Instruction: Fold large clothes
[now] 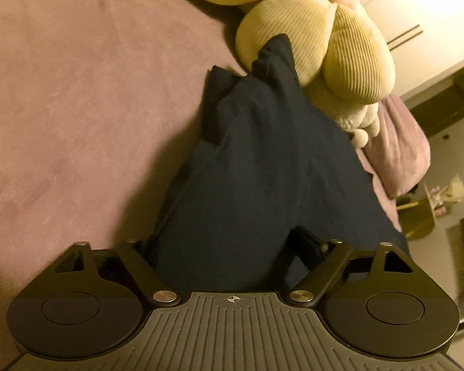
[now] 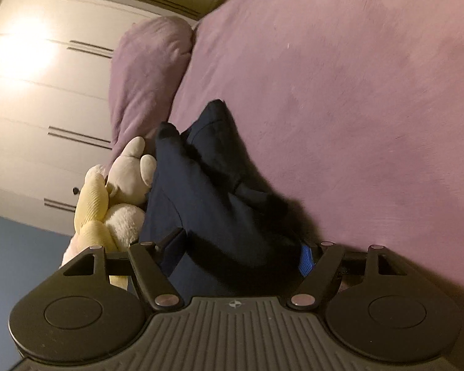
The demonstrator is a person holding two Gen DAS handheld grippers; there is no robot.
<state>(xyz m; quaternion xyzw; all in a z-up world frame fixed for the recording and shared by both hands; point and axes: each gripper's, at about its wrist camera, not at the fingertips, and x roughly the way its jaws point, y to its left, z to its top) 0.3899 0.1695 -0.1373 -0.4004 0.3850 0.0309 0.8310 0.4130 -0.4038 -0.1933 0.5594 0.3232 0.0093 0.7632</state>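
The fingers of the left gripper (image 1: 232,247) are buried in a dark navy garment (image 1: 263,167), so it cannot be told whether they are clenched on the cloth or released; only one dark finger (image 1: 306,244) is seen poking out of the fabric on the right side. The fingers of the right gripper (image 2: 235,247) are likewise covered by the same garment (image 2: 216,204); a blue finger pad (image 2: 306,259) is seen at the right edge of the cloth, and their grip cannot be told either.

The garment is bunched in a heap and is draped from both grippers out onto a mauve bed (image 1: 77,92). Its far end is crumpled into folds and is pressed against a yellow ribbed plush toy (image 1: 318,40). Just beside that toy, a white plush toy (image 2: 130,179) is seen touching the garment's edge in the right wrist view. A mauve pillow (image 2: 148,77) is propped at the edge of the bed behind the toys. A white wardrobe (image 2: 40,92) with dark bar handles is seen beyond the bed.
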